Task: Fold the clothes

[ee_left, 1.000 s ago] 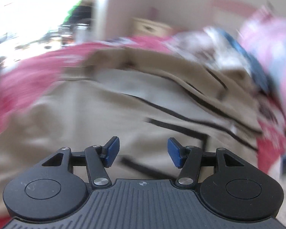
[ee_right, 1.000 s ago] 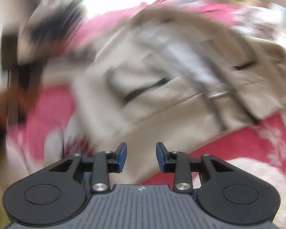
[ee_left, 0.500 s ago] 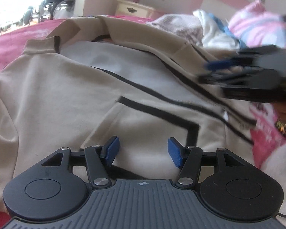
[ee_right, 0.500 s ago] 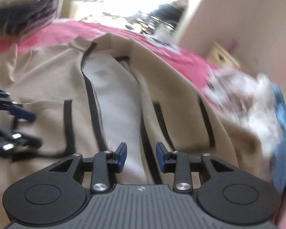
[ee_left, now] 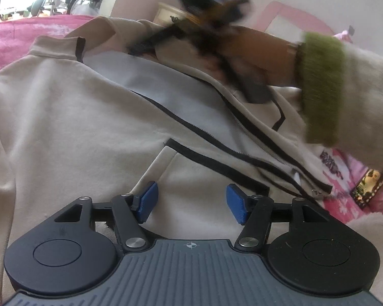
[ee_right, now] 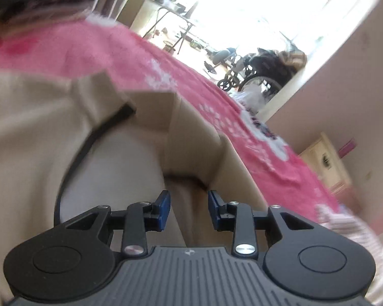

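A beige zip-up jacket (ee_left: pixel 71 117) with black trim lies unzipped and spread on the pink bedspread (ee_right: pixel 191 76). The left gripper (ee_left: pixel 190 202) hovers over the pocket, jaws apart and empty. The right gripper (ee_right: pixel 189 210), whose jaws have just been opening with nothing pinched, reaches the collar. Judged step: taking hold to start the fold; next, close on a front edge
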The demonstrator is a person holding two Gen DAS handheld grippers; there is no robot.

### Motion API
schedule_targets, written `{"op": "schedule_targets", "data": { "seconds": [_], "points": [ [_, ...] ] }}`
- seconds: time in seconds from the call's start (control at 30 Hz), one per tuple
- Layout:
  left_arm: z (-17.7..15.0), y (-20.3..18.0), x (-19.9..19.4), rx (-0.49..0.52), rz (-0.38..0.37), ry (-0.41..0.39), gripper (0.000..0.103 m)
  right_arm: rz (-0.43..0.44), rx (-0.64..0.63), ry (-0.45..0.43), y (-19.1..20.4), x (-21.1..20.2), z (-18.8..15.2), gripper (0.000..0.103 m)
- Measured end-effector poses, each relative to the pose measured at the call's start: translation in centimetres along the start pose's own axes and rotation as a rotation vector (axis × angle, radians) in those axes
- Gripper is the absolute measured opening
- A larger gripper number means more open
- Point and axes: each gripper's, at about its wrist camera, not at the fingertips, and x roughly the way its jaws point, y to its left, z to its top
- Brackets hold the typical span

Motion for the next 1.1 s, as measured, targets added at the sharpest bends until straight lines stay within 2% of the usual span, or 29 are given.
{"op": "schedule_targets", "data": {
  "seconds": [0.03,0.1,0.2,0.23,0.27,0.3,0.33,0.37,0.53,0.63,0.73,0.9,1.0,1.07,1.1],
  "points": [
    [0.0,0.2,0.0,-0.010,-0.008,-0.001,0.060,0.002,0.062,0.002,-0.2,0.9,0.8,0.058],
    [0.0,0.5,0.0,-0.030,-0.021,-0.003,0.060,-0.032,0.142,0.024,-0.2,2.7,2.1,0.064],
    [0.0,0.8,-0.1,-0.055,-0.037,-0.005,0.060,-0.182,0.178,0.098,0.3,5.7,3.2,0.062],
    [0.0,0.8,-0.1,-0.061,-0.040,-0.006,0.060,-0.213,0.189,0.111,0.2,6.3,3.5,0.049],
    [0.0,0.9,-0.2,-0.067,-0.044,-0.006,0.060,-0.233,0.209,0.120,-0.3,6.5,3.7,0.043],
    [0.0,0.9,-0.2,-0.072,-0.045,-0.005,0.060,-0.232,0.234,0.125,-1.0,6.3,3.9,0.031],
    [0.0,0.9,-0.2,-0.076,-0.047,-0.005,0.060,-0.214,0.260,0.129,-2.0,5.7,4.2,0.015],
    [0.0,0.9,-0.2,-0.080,-0.048,-0.004,0.060,-0.193,0.286,0.133,-3.0,5.1,4.4,0.014],
    [0.0,1.1,-0.3,-0.101,-0.060,0.000,0.060,0.013,0.447,0.126,-9.5,1.6,6.8,0.011],
    [0.0,1.2,-0.4,-0.114,-0.070,0.002,0.060,0.209,0.586,0.104,-13.7,0.4,8.3,0.010],
    [0.0,1.3,-0.4,-0.126,-0.078,0.003,0.060,0.494,0.731,0.141,-17.1,0.6,8.5,0.010],
    [0.1,1.4,-0.1,-0.131,-0.082,0.003,0.060,0.740,0.948,0.240,-18.8,4.3,6.2,0.010],
    [-0.1,1.6,0.3,-0.126,-0.082,0.002,0.060,0.838,1.037,0.268,-17.7,6.8,5.3,0.010],
    [-0.2,1.5,0.3,-0.115,-0.080,0.000,0.060,0.811,1.054,0.284,-16.2,8.6,4.8,0.013],
    [-0.2,1.4,0.3,-0.110,-0.079,-0.001,0.060,0.793,1.061,0.292,-15.4,9.5,4.5,0.017]
  ]
}}
